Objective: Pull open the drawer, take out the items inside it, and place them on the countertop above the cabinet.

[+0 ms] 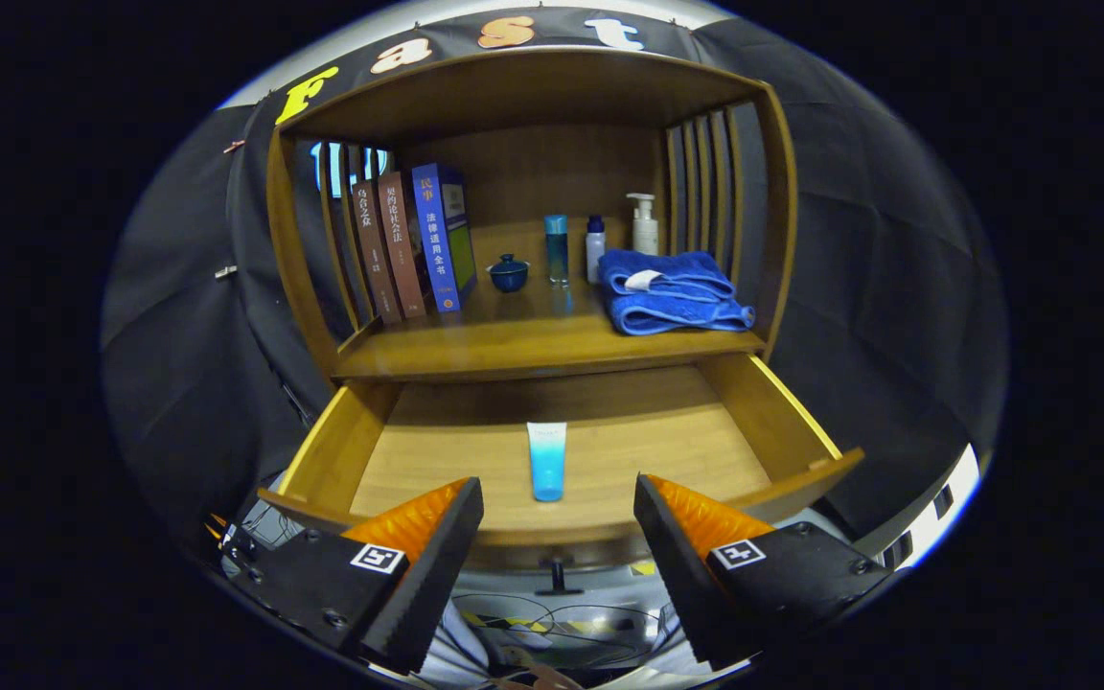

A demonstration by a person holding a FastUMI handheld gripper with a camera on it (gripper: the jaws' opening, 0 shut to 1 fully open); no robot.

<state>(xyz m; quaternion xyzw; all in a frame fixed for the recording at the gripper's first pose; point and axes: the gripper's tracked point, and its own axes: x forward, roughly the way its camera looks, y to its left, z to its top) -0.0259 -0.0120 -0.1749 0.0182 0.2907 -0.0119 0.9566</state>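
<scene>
Drawer (pixel 806 426) is pulled fully out, so step 1 looks done. Still inside: one tube (pixel 546 461), lying flat on the drawer floor w/ cap end toward me, just ahead of and between my fingers. My gripper (pixel 559 513) is spread wide, holding nothing. Left to do: grab tube, lift to countertop (pixel 514 335) (already crowded: books (pixel 413 244), towel (pixel 672 292)). Tube looks smooth, soft plastic; drawer is varnished wood grain w/ small knob (pixel 558 575).
</scene>
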